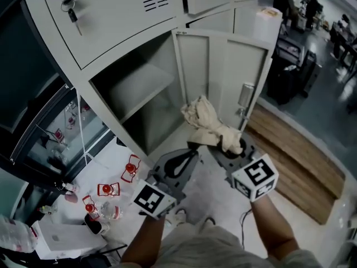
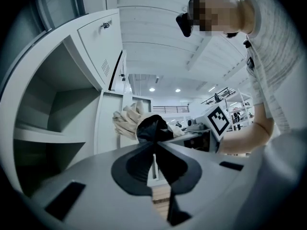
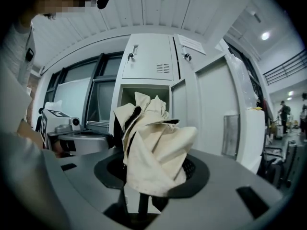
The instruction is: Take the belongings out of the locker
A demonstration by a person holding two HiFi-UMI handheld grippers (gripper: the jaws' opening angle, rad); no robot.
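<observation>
A crumpled cream cloth bag [image 1: 209, 121] hangs in front of the open locker [image 1: 139, 94], outside its compartment. My right gripper [image 1: 223, 144] is shut on the bag's lower part, and the cloth [image 3: 153, 147] drapes over and hides its jaws [image 3: 144, 169]. My left gripper [image 1: 191, 148] is just left of it with its jaws pressed together. Its tips [image 2: 153, 131] sit right against the bag [image 2: 125, 121], and I see no cloth between them. The locker compartment shows only a bare shelf [image 1: 142, 91].
The locker door [image 1: 228, 77] stands open to the right behind the bag. A key hangs in the upper locker door [image 1: 70, 10]. Several red-capped bottles [image 1: 109, 190] and a white box [image 1: 61, 239] lie on the floor at left. A wooden pallet [image 1: 295, 161] lies at right.
</observation>
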